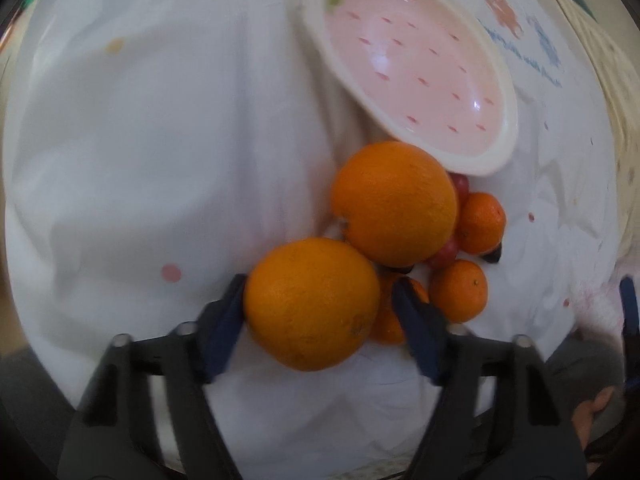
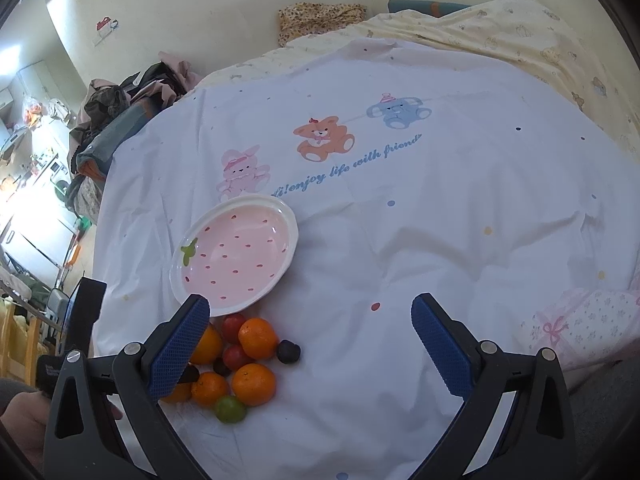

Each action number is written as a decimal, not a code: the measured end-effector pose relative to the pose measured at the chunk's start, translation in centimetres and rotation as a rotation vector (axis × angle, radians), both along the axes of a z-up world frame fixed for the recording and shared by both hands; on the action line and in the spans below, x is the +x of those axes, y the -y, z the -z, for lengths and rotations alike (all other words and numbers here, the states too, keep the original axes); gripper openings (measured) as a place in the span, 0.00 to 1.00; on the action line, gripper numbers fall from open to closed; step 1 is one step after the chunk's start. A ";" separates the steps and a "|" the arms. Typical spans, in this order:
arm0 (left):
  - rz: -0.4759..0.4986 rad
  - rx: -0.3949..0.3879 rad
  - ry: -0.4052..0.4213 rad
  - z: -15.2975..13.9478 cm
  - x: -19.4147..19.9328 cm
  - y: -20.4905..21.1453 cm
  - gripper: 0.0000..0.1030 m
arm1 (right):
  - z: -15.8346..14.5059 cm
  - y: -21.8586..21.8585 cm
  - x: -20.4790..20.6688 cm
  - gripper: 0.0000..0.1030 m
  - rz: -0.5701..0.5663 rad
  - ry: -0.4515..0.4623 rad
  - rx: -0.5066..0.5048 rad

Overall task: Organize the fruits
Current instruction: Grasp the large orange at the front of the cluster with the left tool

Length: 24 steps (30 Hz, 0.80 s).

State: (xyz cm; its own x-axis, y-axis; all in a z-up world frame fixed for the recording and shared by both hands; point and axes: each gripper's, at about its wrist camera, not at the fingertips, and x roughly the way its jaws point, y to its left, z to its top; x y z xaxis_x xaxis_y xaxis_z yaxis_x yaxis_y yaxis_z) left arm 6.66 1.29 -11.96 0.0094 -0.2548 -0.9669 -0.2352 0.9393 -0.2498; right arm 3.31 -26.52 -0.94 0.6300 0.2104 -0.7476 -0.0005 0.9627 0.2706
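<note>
On a bed's white sheet (image 2: 400,240), fruit is heaped at the six o'clock edge of an empty strawberry plate (image 2: 236,252), ready for loading. The left gripper (image 1: 318,300) straddles the nearest orange (image 1: 312,304), jaws half closed, right pad apparently not touching. The right gripper (image 2: 310,344) waits wide open, holding nothing.

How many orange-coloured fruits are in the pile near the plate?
5. One large orange sits inside the left gripper. A second large one is beside the plate, with two small ones to its right. A third small one is partly hidden. More may be hidden.
</note>
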 end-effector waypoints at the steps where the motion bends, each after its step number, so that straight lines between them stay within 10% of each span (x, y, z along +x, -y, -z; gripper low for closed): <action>1: -0.016 -0.023 -0.006 -0.1 -0.2 -0.3 0.57 | -0.1 -0.1 0.0 1.00 0.000 0.008 -0.008; 12: 0.096 0.078 0.210 -7.0 -2.2 -0.2 0.55 | 0.4 0.3 0.3 1.00 0.022 -0.019 -0.021; 19: -0.015 0.125 0.327 -7.6 -1.8 -1.8 0.54 | 2.0 0.0 1.0 1.00 -0.002 -0.105 -0.046; 24: -0.031 0.075 0.295 -6.8 -1.6 -2.2 0.54 | 4.9 -0.7 2.0 0.72 -0.095 -0.258 -0.114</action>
State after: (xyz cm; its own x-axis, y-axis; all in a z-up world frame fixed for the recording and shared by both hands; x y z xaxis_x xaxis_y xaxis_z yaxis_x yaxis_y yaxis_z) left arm 5.04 3.51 -5.19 0.2994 -0.1781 -0.9373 -0.1919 0.9511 -0.2420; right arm 5.32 -25.79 -5.88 0.3976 0.1651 -0.9026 -0.0377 0.9858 0.1637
